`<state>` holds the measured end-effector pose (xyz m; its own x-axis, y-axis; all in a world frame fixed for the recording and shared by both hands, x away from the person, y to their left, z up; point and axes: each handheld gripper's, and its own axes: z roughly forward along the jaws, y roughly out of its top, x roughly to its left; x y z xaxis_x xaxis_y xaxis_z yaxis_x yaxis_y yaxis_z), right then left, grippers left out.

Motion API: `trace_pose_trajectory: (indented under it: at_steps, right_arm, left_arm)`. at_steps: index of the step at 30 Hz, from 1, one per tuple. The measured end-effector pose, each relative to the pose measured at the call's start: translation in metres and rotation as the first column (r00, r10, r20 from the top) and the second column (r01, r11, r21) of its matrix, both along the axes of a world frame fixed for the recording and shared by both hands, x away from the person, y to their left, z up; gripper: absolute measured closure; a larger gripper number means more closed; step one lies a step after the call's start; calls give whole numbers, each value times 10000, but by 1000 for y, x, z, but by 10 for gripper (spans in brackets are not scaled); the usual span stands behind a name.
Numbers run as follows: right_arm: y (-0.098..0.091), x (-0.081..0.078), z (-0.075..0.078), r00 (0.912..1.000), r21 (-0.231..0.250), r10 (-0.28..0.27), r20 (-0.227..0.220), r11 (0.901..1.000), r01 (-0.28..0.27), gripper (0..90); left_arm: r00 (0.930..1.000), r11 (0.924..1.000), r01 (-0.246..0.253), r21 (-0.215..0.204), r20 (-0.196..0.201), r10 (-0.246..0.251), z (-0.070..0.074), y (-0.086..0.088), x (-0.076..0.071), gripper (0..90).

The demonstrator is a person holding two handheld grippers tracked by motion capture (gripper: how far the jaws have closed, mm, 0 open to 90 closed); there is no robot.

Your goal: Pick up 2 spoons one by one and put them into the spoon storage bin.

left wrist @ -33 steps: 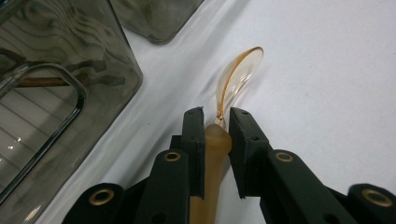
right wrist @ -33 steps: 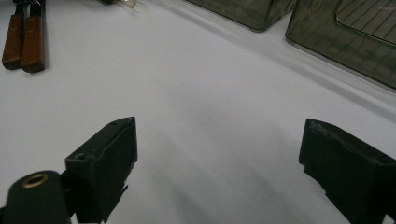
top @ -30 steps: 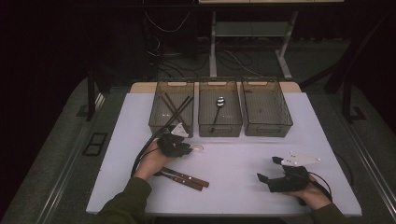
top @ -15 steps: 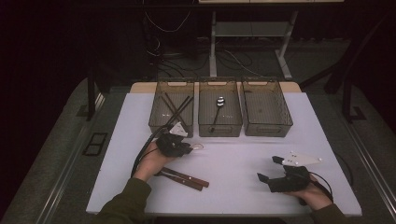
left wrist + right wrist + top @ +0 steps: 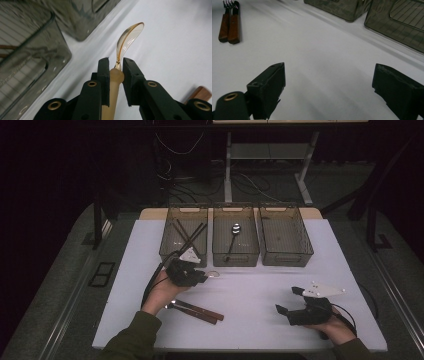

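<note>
Dark floor and cable clutter are surrounding the white counter [image 5: 260, 285], and the far room is fading into black, so I am making out little beyond the metal legs behind it. Three smoky bins are sitting side by side at the far edge: the left bin [image 5: 183, 236] is holding dark crossed sticks that I am reading as chopsticks, though I cannot be sure; the middle bin [image 5: 235, 238] is holding a metal spoon [image 5: 233, 236]; the right bin [image 5: 285, 236] is too murky to read. I am keeping my left gripper [image 5: 115, 65] just in front of the left bin, its fingers [image 5: 104, 75] pinching the pale handle of a clear amber spoon [image 5: 129, 35], whose bowl is sticking out past them above the counter; the handle's lower end is hidden between the fingers. My right gripper [image 5: 329, 82] is resting near the right front corner, fingers spread wide with nothing but bare counter between them. Two wooden-handled pieces [image 5: 199, 310] are lying near my left wrist; one is showing fork tines, the other's tip is cut off.
</note>
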<state>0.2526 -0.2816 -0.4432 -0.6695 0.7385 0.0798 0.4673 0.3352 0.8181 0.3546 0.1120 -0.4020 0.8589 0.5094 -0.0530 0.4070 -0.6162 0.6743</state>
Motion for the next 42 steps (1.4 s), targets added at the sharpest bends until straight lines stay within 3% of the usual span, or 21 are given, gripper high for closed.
trace_pose_trajectory:
  at_steps: [3, 15, 19, 26, 32, 42]
  right_arm:
    - [0, 0, 0, 10000, 44, -12, -24, 10000, 12, 116]
    - [-2, 0, 1, 9999, 138, -157, 65, 9998, 156, 117]
    - [-2, 0, 1, 9998, 159, -172, -23, 9997, 173, 116]
    - [-2, 0, 1, 9999, 161, -115, -13, 9998, 115, 116]
    - [-1, -1, 1, 10000, 180, -81, 41, 9998, 80, 116]
    - [-2, 0, 1, 9999, 134, -116, 25, 9998, 116, 117]
  left_arm:
    - [10000, 9995, -66, -305, 43, 67, 6, -2, 0, 757]
    - [9999, 9988, 126, -467, 37, -124, 15, -13, 6, 757]
    - [9995, 9988, 282, -405, 174, -276, 22, -19, 8, 757]
    - [9991, 9973, 320, -656, 281, -302, 40, -26, 15, 757]
    - [9979, 9970, 403, -655, 533, -368, 56, -36, 27, 758]
    - [9982, 9982, -9, -604, 604, 45, 70, -57, 49, 758]
